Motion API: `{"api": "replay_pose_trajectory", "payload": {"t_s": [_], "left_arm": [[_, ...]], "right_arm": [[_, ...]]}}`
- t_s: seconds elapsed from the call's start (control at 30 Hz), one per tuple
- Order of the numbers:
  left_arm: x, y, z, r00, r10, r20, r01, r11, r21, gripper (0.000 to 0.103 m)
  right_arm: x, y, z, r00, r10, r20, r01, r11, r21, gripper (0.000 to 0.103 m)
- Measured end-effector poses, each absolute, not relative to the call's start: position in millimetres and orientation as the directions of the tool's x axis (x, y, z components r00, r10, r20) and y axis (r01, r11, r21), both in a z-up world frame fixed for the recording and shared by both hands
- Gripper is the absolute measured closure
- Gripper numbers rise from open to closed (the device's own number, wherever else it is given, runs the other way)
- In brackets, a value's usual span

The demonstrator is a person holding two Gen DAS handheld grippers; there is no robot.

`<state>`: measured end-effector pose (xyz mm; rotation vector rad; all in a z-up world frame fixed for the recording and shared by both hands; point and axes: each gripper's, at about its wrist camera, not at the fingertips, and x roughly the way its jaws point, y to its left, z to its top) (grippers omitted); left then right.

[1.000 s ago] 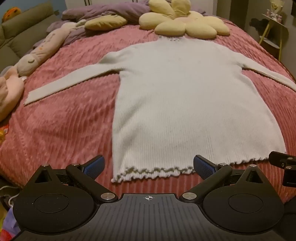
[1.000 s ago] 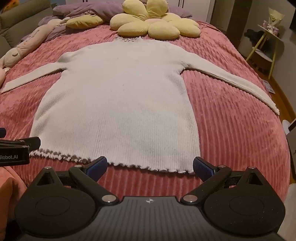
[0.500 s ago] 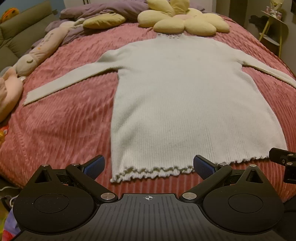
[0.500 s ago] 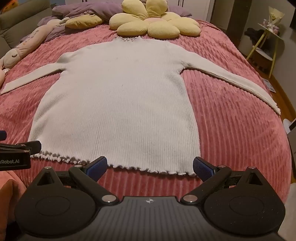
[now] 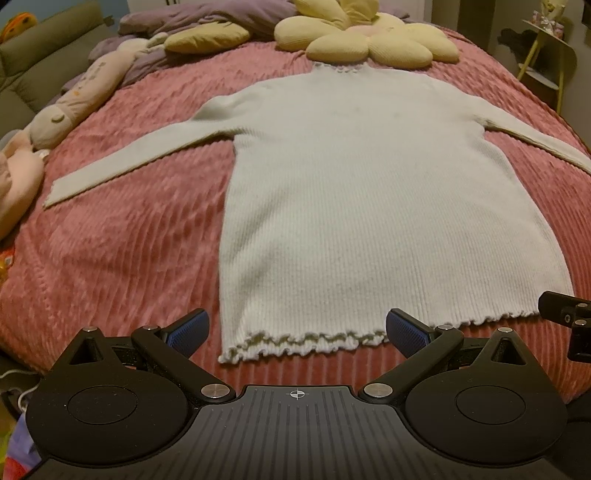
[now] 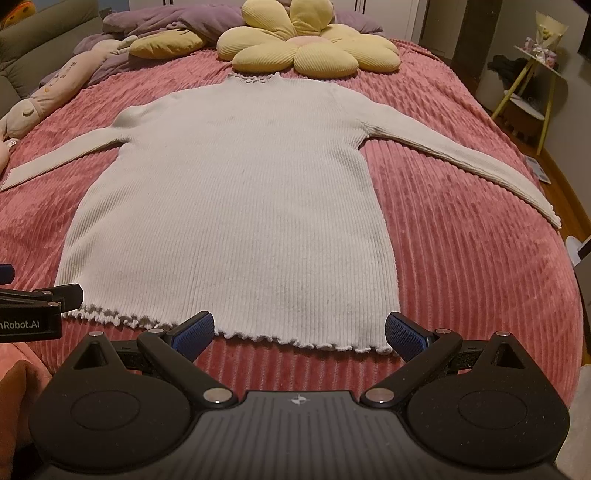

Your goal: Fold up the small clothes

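Note:
A white ribbed long-sleeved sweater [image 5: 369, 206] lies flat and face up on the pink bed cover [image 5: 110, 251], sleeves spread out, frilled hem nearest me. It also shows in the right wrist view [image 6: 236, 206]. My left gripper [image 5: 295, 328] is open and empty, hovering just before the hem's left half. My right gripper [image 6: 300, 330] is open and empty, just before the hem's right half. Each gripper shows at the edge of the other's view.
A yellow flower cushion [image 6: 310, 48] and purple bedding [image 5: 207, 18] lie beyond the collar. Plush toys [image 5: 70, 107] line the bed's left side. A small yellow-legged side table [image 6: 532, 88] stands to the right of the bed. The bed's right edge [image 6: 569, 266] drops off.
Both grippers have edged slightly forward toward the sweater's hem; the sweater looks a little larger. Nothing has been gripped.

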<state>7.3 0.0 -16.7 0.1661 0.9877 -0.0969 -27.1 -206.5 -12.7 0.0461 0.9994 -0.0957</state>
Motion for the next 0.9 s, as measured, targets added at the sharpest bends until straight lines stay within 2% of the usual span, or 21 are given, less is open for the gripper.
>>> {"api": "replay_pose_trajectory", "payload": {"t_s": [0.9], "left_arm": [[11.0, -1.3, -21.0, 0.532, -0.017, -0.846, 0.161, 0.983, 0.082, 0.0]], "right_arm": [[-26.6, -208.8, -17.7, 0.547, -0.036, -0.836, 0.106, 0.994, 0.026, 0.004]]}}
